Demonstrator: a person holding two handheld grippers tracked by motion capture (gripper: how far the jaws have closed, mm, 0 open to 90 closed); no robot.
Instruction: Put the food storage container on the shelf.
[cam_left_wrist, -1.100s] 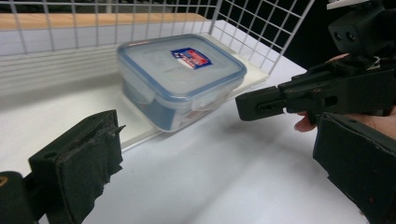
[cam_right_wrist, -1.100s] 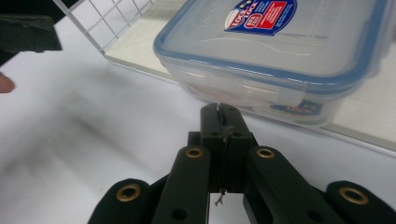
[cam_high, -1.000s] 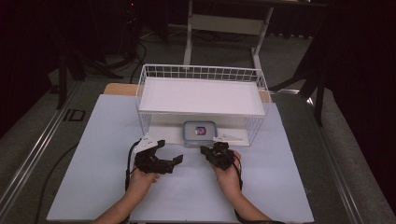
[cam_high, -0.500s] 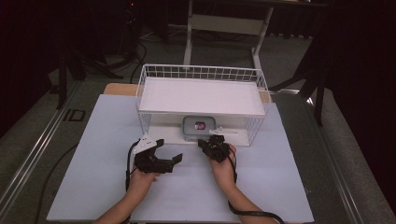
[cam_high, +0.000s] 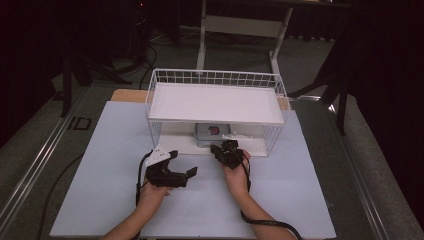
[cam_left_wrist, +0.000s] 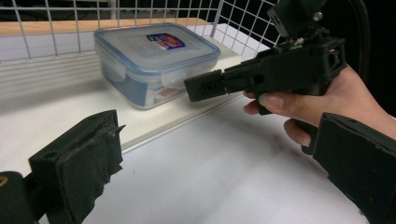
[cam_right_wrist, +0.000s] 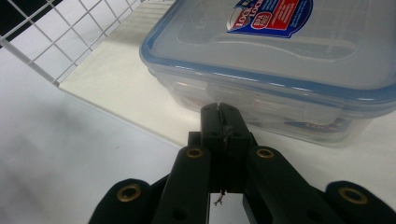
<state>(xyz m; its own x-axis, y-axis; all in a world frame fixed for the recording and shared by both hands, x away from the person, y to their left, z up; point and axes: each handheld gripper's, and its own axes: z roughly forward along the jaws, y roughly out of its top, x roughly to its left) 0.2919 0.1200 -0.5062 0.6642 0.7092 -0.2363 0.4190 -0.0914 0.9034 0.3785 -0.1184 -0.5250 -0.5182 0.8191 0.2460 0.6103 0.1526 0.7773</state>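
Nosing in with its jaws pressed together and empty, the right tool (cam_right_wrist: 219, 122) nears the lidded plastic container (cam_right_wrist: 280, 60) on the wire rack's (cam_high: 215, 102) lower shelf. Left tool (cam_left_wrist: 224, 172) waits wide. Looks light, rigid, slick; grip across the side walls.

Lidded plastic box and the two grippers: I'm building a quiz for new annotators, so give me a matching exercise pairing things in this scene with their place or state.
Things:
1. plastic box
2. right gripper
3. left gripper
4. wire rack

Place or state:
a. jaws wide apart, nothing between them
b. stands at the far end of the white table sheet
c. jaws shut, tips close to the box's front wall
d. sits on the rack's lower shelf, lid on

Pairs: 1-d, 2-c, 3-a, 4-b
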